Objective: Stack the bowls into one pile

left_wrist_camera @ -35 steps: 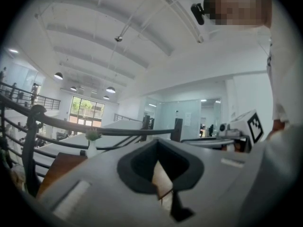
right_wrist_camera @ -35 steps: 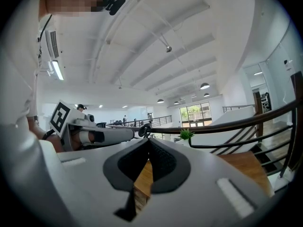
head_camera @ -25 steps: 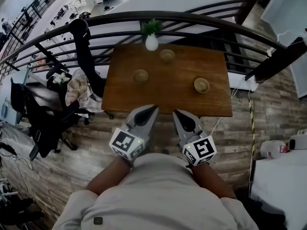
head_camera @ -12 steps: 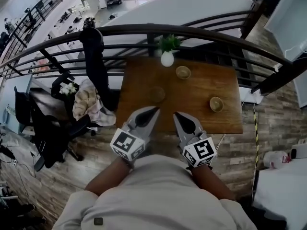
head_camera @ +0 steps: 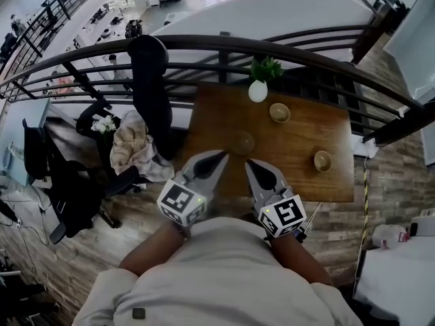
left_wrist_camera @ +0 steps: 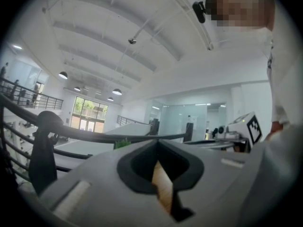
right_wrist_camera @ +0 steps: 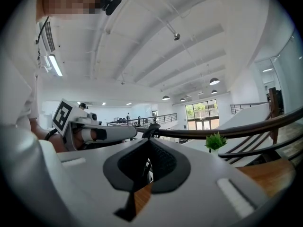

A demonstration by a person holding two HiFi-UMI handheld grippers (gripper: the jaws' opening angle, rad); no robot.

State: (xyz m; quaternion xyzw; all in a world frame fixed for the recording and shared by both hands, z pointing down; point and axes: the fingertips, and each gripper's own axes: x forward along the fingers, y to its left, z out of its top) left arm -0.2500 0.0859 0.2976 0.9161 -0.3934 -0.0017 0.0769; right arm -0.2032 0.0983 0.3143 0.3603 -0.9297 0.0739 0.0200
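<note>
In the head view I am looking steeply down at a wooden table (head_camera: pixel 292 182) standing against a curved dark railing (head_camera: pixel 204 43). Three small brown bowls are sitting on it, well apart from one another: the nearest bowl (head_camera: pixel 243 142) just beyond my gripper tips, the far bowl (head_camera: pixel 279 113) beside a white vase (head_camera: pixel 257 91) holding a green plant, and the right-hand bowl (head_camera: pixel 323 160) near the table's right edge. None are stacked yet. The left gripper (head_camera: pixel 219 155) and the right gripper (head_camera: pixel 250 162) are hanging side by side over the near edge, both tapering to a closed point.

In the left gripper view the jaws are lying together with nothing between them; only a sliver of tabletop is showing through the slit.

In the right gripper view the jaws are likewise pressed together and empty, with the plant and a corner of the table showing beyond them on the right.

I am judging the bowls to be light, rigid and smooth, possibly breakable if they are ceramic. I am planning to take each by its rim, one jaw inside the wall and one outside, gripping firmly enough to stop slipping and lowering it gently into the next.
</note>
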